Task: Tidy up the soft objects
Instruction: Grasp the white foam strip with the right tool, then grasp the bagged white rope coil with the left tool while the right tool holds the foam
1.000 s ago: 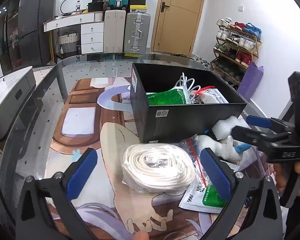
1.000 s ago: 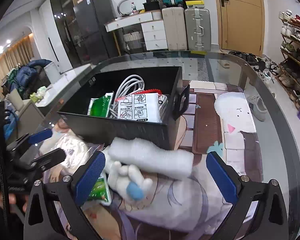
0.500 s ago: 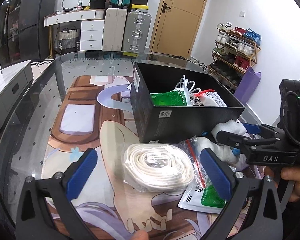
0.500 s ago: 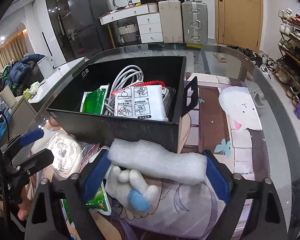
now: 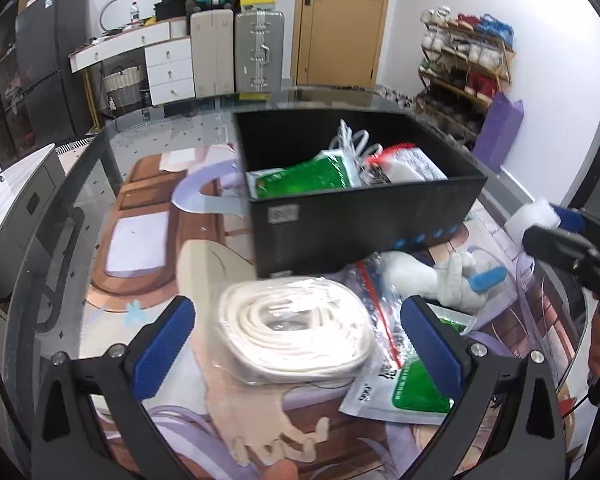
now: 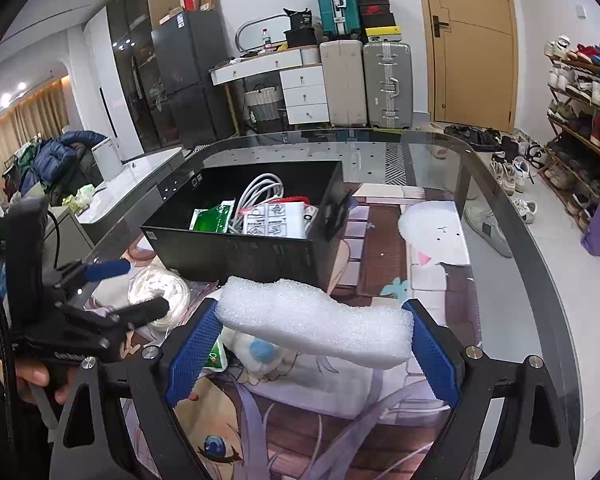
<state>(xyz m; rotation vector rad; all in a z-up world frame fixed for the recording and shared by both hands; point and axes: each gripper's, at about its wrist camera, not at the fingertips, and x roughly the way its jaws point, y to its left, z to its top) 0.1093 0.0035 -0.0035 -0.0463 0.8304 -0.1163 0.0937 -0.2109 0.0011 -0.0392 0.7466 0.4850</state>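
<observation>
White foam block (image 6: pixel 314 322) lifted, tilted, before black box (image 6: pixel 236 246); bagged rope coil (image 5: pixel 296 330), apparently flat.

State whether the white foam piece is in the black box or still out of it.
Out. The white foam piece is held between the right tongs, in front of the black box.

Beyond the glass table (image 6: pixel 500 208), two suitcases (image 6: pixel 366 84) stand beside the wooden door (image 6: pixel 472 40); right of it, a shoe rack (image 6: pixel 580 104), seemingly full.

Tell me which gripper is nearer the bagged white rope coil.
Left. The left gripper has its fingers either side of the rope coil, open; the right gripper is off beside it, clamped on the foam block.
</observation>
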